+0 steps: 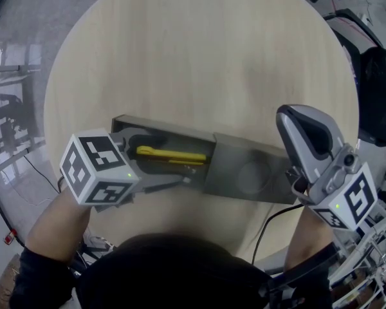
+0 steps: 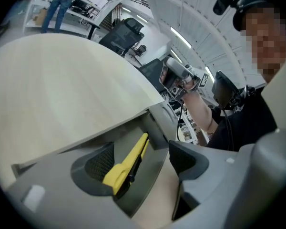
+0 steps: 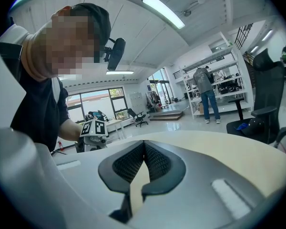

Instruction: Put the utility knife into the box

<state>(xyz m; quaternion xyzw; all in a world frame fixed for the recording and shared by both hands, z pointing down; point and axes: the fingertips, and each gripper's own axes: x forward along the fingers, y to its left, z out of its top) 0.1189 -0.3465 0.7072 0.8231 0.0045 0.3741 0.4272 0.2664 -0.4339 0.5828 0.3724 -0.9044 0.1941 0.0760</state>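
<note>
The round surface [image 1: 193, 56] carries a long grey box [image 1: 244, 170] by its near edge. The left gripper [image 2: 143, 165] has its fingers released wide over the box's open left end. The right gripper [image 1: 301, 131] has its fingers clenched on nothing beside the right end. The yellow utility knife [image 1: 170, 154] lies inside the box.

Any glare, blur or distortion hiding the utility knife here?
Head view: even light, utility knife sharp in the box. Left gripper view: fisheye bends the table edge, corners dark, knife clear. Right gripper view: same fisheye, bright ceiling lamp, no knife.
</note>
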